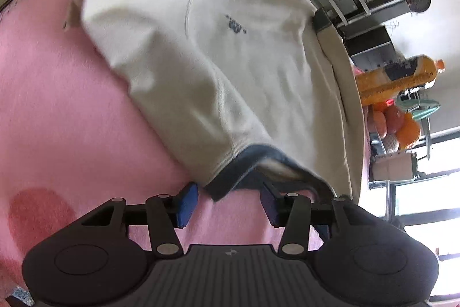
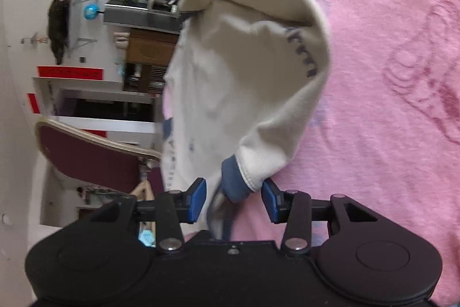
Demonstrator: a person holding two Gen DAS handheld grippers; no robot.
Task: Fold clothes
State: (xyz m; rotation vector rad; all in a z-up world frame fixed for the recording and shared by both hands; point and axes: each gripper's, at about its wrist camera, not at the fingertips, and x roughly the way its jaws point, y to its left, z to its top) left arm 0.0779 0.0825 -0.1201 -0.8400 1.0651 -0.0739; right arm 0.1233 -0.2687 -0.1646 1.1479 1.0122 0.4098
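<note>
A cream sweatshirt [image 1: 224, 48] with blue cuffs lies spread over a pink blanket [image 1: 57, 105], its small dark chest logo [image 1: 235, 25] facing up, so the folding has barely got under way. The left tongs [image 1: 228, 205] hover just short of one sleeve's blue cuff [image 1: 244, 169]; their jaws stand partly apart, and the cuff's edge reaches between them without either pad clearly pressing on it. The right tongs [image 2: 234, 199] sit at the other sleeve [image 2: 258, 76], which rises in a bunched, draped hump off the blanket. Its blue cuff [image 2: 234, 180] hangs between the half-open pads; the near pad seems to brush the cream hem, yet I cannot tell whether that counts as a true grip. To my eye one sleeve looks lifted for folding inward and the other is only being reached for. Both sleeves are not yet laid across the body, and the body itself has no fold in it, so nearly all the work remains. Beyond the blanket's edge a bottle of orange drink [image 1: 399, 76] stands among shelves.
</note>
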